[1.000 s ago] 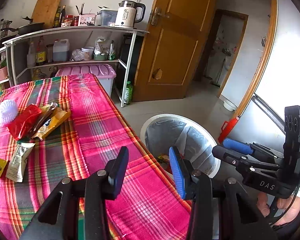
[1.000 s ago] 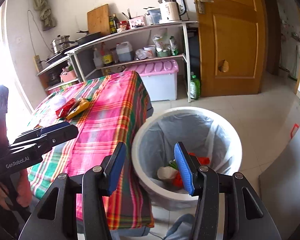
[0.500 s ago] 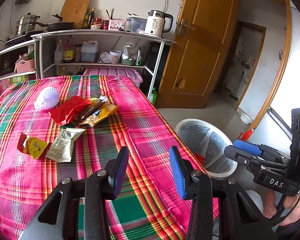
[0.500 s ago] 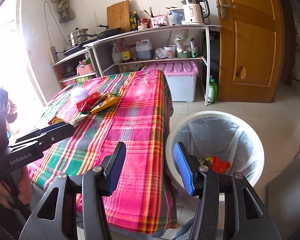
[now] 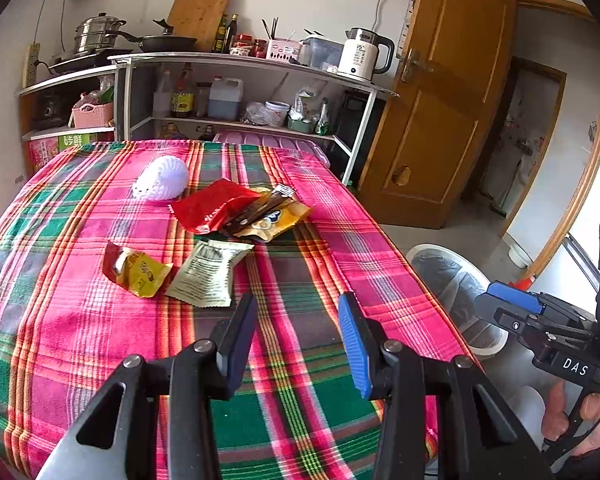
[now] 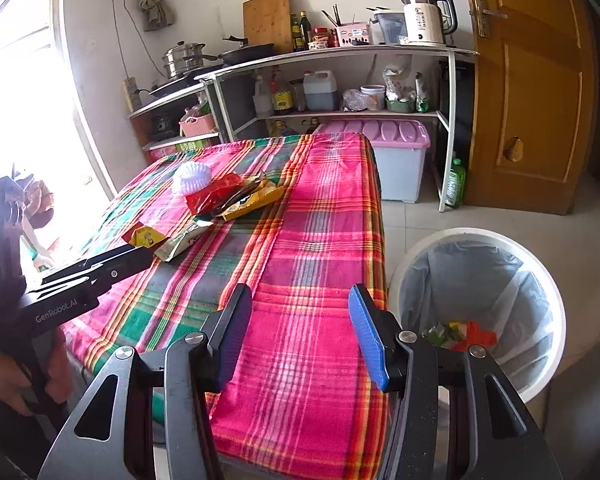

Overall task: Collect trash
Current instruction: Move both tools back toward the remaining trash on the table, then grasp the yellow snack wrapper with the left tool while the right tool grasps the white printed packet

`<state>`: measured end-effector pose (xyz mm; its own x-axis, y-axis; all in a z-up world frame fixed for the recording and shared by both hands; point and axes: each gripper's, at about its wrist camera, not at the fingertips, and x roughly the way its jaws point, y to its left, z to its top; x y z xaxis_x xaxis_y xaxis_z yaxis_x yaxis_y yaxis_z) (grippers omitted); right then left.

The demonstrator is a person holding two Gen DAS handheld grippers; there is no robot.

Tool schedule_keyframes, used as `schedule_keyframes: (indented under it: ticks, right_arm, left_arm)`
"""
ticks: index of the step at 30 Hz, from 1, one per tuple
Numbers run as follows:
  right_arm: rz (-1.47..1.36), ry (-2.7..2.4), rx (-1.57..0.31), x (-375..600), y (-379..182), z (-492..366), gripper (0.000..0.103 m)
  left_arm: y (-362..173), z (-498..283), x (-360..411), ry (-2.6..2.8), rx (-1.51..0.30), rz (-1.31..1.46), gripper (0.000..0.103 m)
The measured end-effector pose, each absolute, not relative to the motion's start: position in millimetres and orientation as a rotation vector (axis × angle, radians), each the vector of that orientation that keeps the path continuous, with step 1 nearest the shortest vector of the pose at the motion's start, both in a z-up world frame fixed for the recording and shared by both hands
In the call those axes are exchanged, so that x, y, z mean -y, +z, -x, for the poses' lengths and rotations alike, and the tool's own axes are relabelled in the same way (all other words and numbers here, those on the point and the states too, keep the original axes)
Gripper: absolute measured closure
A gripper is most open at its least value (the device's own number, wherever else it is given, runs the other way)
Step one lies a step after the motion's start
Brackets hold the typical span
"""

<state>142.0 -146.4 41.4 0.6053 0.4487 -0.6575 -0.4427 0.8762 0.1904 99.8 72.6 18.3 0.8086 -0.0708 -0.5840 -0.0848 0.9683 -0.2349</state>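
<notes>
Wrappers lying in a loose cluster toward the far half of the tabletop: red packet overlapping a yellow packet, pale green sachet and small yellow-red wrapper nearer, just beside each other. White foam net sitting toward the far left corner. Left gripper hovering over the near edge, jaws apart, gripping nothing. Right gripper likewise gaping empty by the right edge. Lined bin standing on the floor beside that edge, scraps inside.
</notes>
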Motion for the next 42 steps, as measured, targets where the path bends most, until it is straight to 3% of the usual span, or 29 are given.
schedule_keyframes:
  ticks: [16, 20, 33, 34, 36, 39, 42]
  right_arm:
    - [0.029, 0.581, -0.792, 106, 34, -158, 0.051]
    - [0.040, 0.586, -0.798, 98, 31, -162, 0.051]
    - [0.077, 0.599, -0.823, 70, 22, -179, 0.051]
    - [0.080, 0.601, -0.825, 67, 21, -181, 0.051]
    - [0.087, 0.606, -0.829, 62, 20, -184, 0.051]
    - [0.101, 0.621, -0.834, 49, 18, -187, 0.051]
    - [0.116, 0.643, -0.840, 36, 17, -189, 0.051]
  left_arm:
    - [4, -103, -145, 0.191, -0.641, 0.328, 0.055]
    - [-3, -108, -165, 0.242, -0.650, 0.369, 0.046]
    - [-29, -145, -194, 0.258, -0.762, 0.447, 0.045]
    - [-29, -146, -194, 0.250, -0.763, 0.447, 0.047]
    - [-29, -147, -194, 0.230, -0.767, 0.452, 0.062]
    - [-31, -147, -195, 0.212, -0.768, 0.467, 0.075]
    - [-30, -143, -196, 0.195, -0.756, 0.480, 0.076]
